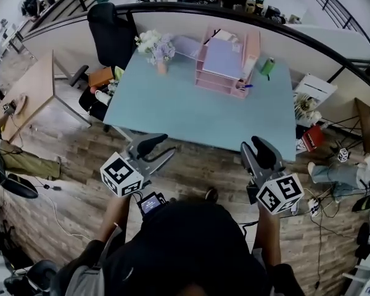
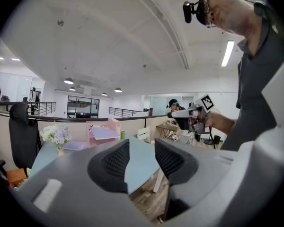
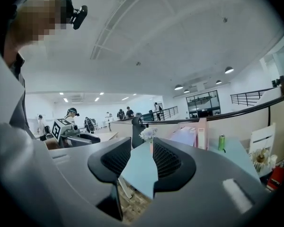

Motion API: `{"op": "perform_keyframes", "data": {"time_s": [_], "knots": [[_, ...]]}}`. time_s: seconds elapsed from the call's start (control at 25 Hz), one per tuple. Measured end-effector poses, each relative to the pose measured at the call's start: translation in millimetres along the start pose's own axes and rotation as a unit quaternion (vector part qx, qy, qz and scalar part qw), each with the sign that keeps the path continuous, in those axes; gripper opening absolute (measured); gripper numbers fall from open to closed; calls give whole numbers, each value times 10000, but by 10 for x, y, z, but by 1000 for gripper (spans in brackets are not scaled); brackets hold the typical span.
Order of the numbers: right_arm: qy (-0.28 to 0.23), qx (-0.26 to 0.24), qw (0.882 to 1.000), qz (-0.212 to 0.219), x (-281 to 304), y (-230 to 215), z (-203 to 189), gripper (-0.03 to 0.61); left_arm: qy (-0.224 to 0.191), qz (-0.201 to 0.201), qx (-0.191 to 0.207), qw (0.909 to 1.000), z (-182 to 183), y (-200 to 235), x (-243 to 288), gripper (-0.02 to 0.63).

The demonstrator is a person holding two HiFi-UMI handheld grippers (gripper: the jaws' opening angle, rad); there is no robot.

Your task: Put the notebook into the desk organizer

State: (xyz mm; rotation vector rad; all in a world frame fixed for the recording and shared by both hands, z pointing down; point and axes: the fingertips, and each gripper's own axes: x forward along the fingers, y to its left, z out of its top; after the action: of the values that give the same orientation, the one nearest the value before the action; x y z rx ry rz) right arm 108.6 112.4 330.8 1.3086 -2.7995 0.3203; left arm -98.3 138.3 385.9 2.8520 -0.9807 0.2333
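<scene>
Left gripper, right gripper: jaws apart, empty. Likely pre-approach; next, reach flat lavender notebook, 9 o'clock of pink tiered desk organizer

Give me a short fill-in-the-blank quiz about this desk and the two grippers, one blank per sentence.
1. The desk organizer on the table is ___ in colour.
2. In the head view, the flowers stand to the ___ of it.
3. The can on its other side is ___.
4. The left gripper and the right gripper, jaws apart, hold ___.

Missing words: pink; left; green; nothing
</scene>
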Motion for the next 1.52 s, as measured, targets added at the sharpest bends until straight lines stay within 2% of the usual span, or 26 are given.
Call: {"op": "perform_keyframes", "data": {"time_s": [0.44,0.84,1.0,1.2,1.52], "knots": [[84,59,9988,485,178,-679,110,143,127,546,-41,9984,122,-31,469,175],[149,175,9957,899,270,-1204,54,143,228,958,-159,9950,110,-91,888,175],[253,149,9950,951,280,-1423,10,143,148,1052,-218,9941,88,-114,1082,175],[402,44,9950,908,263,-1543,119,143,38,1030,-379,9940,62,-112,1254,175],[476,39,9972,577,420,-1732,170,143,7,627,-477,9969,42,233,1553,175]]}}
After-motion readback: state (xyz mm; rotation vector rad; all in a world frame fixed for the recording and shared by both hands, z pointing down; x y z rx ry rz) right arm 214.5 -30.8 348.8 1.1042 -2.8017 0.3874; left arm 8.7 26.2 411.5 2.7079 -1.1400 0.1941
